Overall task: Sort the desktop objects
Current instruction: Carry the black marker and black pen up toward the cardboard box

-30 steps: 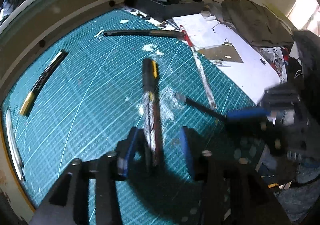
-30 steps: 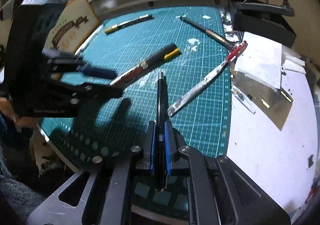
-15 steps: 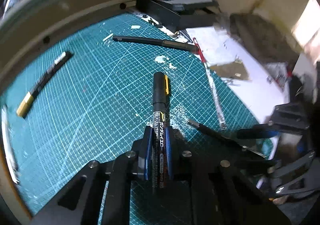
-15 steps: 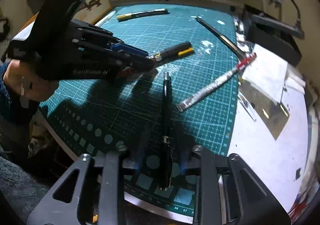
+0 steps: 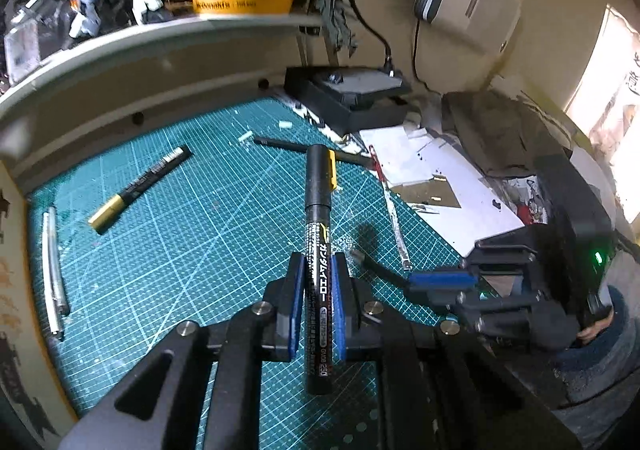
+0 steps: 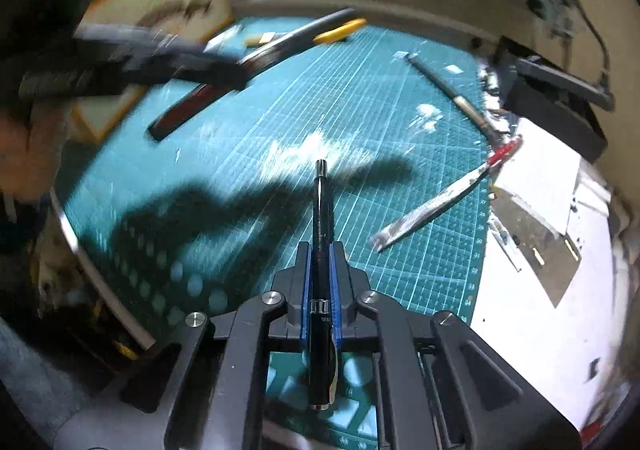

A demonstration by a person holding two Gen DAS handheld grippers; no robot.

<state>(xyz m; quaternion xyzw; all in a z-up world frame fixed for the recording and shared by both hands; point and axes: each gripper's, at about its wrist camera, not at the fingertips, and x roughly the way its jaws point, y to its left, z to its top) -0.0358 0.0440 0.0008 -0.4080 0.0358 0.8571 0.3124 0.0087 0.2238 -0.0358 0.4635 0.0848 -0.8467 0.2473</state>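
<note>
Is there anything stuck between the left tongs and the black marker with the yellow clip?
No. The left tongs are already shut right on the black marker, blue pads touching both sides, nothing else between them. The right tongs likewise clamp a black pen.

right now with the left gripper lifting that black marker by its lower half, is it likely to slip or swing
The marker looks stiff, so it probably won't droop. Its round, glossy barrel could twist between the left gripper pads. Much of it sticks out ahead, so it may tilt if jolted.
</note>
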